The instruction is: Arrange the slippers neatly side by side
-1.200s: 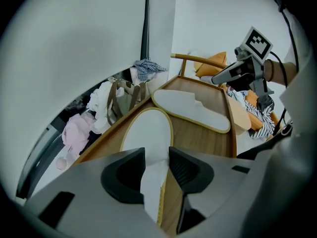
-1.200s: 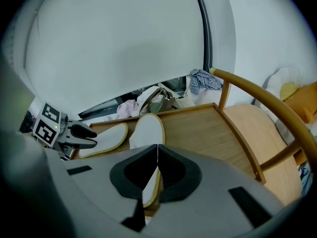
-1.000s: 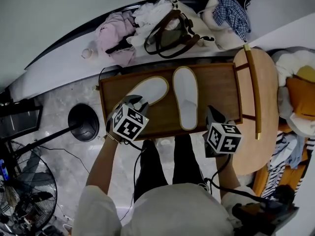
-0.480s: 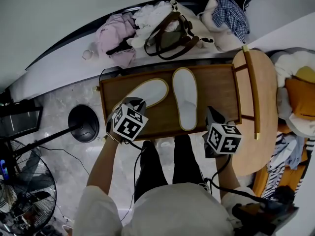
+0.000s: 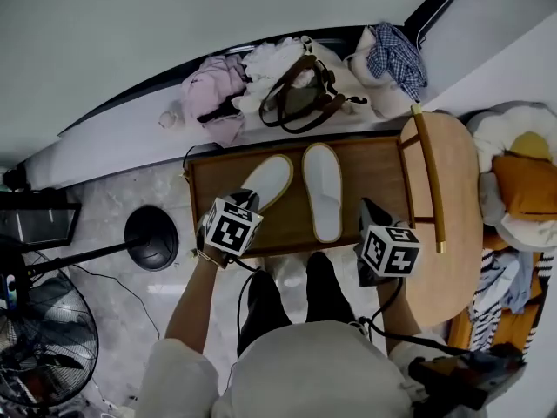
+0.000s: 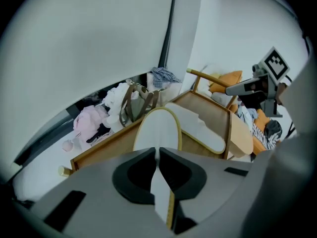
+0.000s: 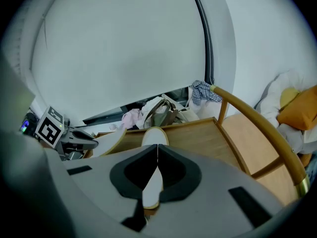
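Head view looks down on a wooden surface [image 5: 383,168] carrying two white slippers. The right slipper [image 5: 323,190] lies straight, toe toward the far edge. The left slipper [image 5: 270,179] lies slanted, its toe leaning toward its mate and its heel toward the front left corner. The left hand-held gripper [image 5: 244,200] is at that heel; its jaws have just been closing and, in the left gripper view, are clenched on the gold-trimmed heel rim. The right hand-held gripper [image 5: 369,209] hangs near the front edge, just right of the right slipper; in the right gripper view its jaws meet tip to tip, grasping nothing
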